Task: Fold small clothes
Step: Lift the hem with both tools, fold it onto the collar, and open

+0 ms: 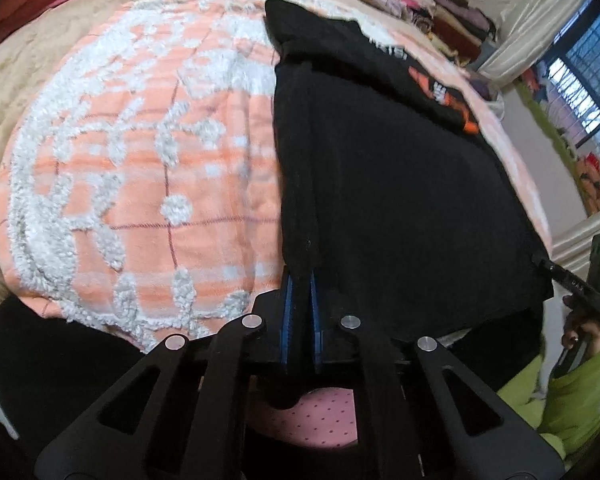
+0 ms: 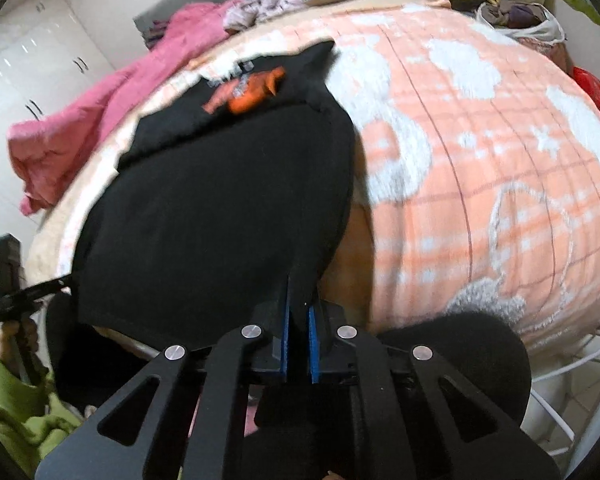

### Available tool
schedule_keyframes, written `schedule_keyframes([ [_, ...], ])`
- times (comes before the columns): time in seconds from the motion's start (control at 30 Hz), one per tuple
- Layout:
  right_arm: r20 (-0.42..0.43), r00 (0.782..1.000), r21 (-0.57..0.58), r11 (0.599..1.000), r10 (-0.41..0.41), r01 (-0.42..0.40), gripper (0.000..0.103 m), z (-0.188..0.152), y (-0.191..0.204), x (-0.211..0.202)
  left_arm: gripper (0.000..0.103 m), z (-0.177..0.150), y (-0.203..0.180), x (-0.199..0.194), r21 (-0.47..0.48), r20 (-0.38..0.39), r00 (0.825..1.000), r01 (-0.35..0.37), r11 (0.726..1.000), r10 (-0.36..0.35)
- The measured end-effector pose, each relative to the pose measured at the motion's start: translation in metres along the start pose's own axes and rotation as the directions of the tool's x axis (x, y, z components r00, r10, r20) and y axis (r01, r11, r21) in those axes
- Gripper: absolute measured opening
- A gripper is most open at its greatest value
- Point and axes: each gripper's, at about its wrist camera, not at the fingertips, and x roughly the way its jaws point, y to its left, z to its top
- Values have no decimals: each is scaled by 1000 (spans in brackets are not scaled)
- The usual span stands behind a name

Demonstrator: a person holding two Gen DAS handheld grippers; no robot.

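A black garment (image 1: 400,184) with an orange and white print (image 1: 444,96) lies on the peach and white blanket (image 1: 140,152). My left gripper (image 1: 300,284) is shut on its near left corner, black cloth pinched between the blue pads. In the right wrist view the same garment (image 2: 220,200) fills the middle, its print (image 2: 248,90) at the far end. My right gripper (image 2: 299,312) is shut on the near right corner, lifting that edge slightly off the blanket (image 2: 480,160). Each view shows the other gripper at the garment's opposite corner, held by a hand in a green sleeve (image 1: 572,396).
A pile of mixed clothes (image 1: 428,4) sits at the far end of the bed. A pink cloth (image 2: 100,120) lies bunched along the bed's left side, with white cupboards (image 2: 16,80) behind. A window (image 1: 588,92) is at the right. White tubing (image 2: 572,364) runs below the bed edge.
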Motion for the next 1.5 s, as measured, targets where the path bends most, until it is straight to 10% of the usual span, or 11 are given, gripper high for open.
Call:
schedule_keyframes([
  [0.3, 179, 977, 4, 993, 114, -116, 6, 37, 11, -37, 2, 26, -7, -31, 2, 93, 994, 62, 998, -62],
  [0.83, 329, 940, -34, 996, 89, -83, 6, 117, 15, -36, 2, 121, -10, -32, -28, 223, 971, 96, 995, -88],
  [1.5, 309, 950, 15, 999, 33, -40, 6, 207, 3, 35, 2, 198, 4, 16, -163, 242, 970, 82, 983, -41],
])
